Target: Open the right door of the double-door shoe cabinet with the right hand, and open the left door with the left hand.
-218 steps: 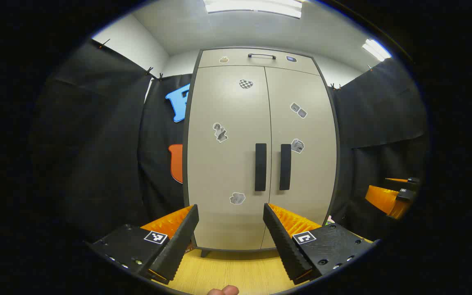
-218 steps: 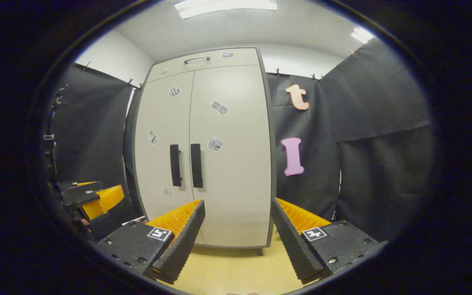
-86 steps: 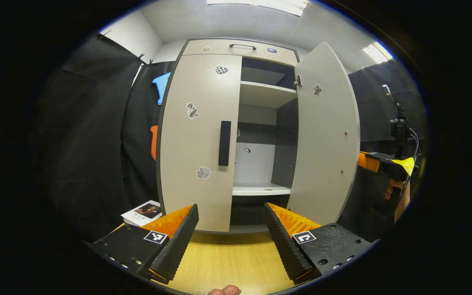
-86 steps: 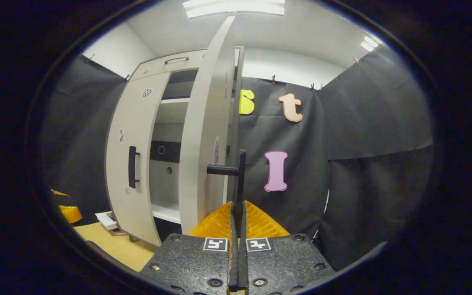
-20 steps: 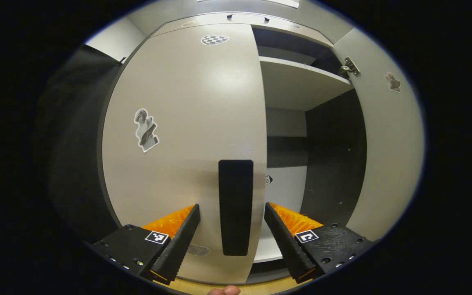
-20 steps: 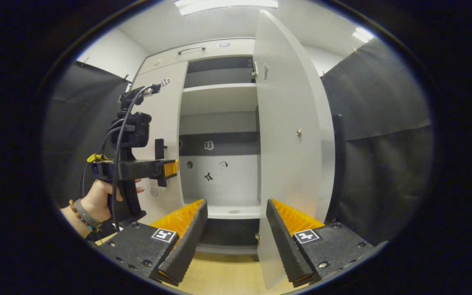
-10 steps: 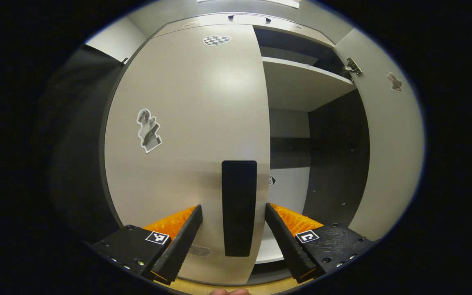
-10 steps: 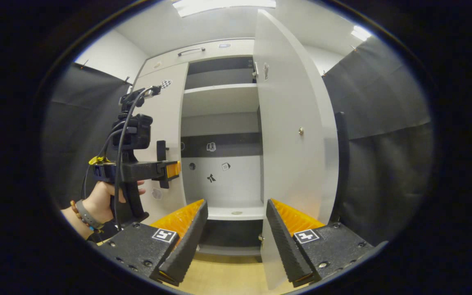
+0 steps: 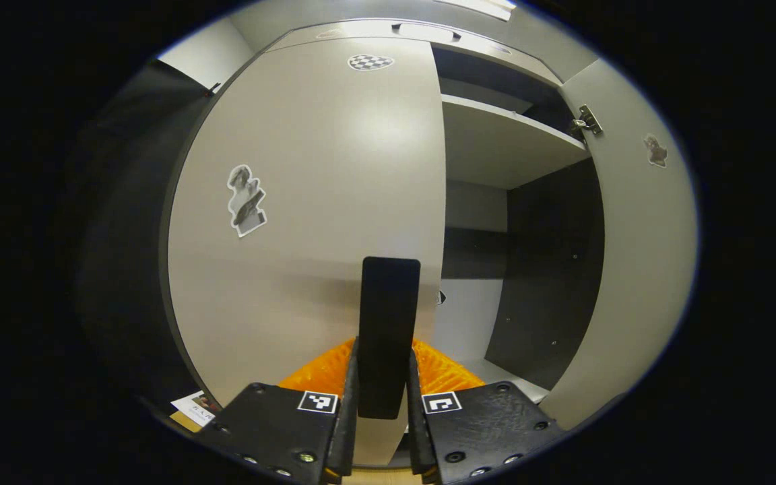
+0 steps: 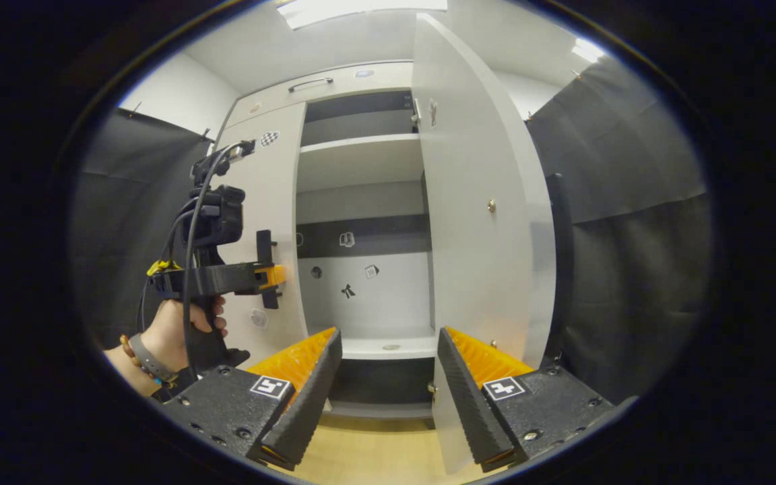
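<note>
At six o'clock, the left gripper point(image 9: 381, 404) clamps the left door's handle point(image 9: 388, 330); the left door point(image 9: 307, 202) is closed. The right door point(image 10: 479, 202) stands open; the right gripper point(image 10: 384, 377) gapes empty.

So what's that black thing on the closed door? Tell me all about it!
It is the left door's handle, a plain, matte black upright bar with squared corners, what it is made of is unclear. It sits near the door's inner edge, beside the open middle of the cabinet. The left gripper has its two fingers closed on the handle's lower part, one on each side. In the right gripper view it shows from the side, standing a little off the pale door, which is shut.
</note>
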Motion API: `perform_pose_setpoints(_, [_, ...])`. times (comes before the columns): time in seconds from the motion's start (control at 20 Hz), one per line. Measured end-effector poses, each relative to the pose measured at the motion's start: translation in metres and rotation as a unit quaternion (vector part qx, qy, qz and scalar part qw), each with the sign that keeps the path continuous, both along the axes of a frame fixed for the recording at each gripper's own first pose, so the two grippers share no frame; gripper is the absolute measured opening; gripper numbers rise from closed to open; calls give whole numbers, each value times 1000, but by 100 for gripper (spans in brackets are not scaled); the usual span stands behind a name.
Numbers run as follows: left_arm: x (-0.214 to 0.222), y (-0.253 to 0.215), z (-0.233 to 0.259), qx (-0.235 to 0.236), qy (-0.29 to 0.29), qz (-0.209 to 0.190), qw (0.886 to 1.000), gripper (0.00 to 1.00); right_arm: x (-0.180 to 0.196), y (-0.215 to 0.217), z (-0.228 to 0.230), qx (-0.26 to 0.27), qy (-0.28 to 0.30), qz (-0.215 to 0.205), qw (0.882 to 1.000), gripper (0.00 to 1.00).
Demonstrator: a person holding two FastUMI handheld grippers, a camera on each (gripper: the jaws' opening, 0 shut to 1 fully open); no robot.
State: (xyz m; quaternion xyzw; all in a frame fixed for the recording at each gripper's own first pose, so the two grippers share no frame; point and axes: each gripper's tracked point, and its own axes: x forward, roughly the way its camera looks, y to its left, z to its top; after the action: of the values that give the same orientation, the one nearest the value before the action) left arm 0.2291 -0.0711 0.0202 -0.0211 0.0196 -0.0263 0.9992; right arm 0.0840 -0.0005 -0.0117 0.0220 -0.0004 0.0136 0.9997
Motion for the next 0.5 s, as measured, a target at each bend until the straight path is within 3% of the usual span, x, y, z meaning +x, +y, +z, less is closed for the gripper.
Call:
perform_pose_setpoints(0.25, [2,1,1,17,-13,11,1000,9,-1,2,1,-2,-1,3,1000,89])
perform_pose_setpoints(0.5, [-2,1,1,16,-12,9,1000,6,-5,-1,3,-9,-4,-6,1000,89])
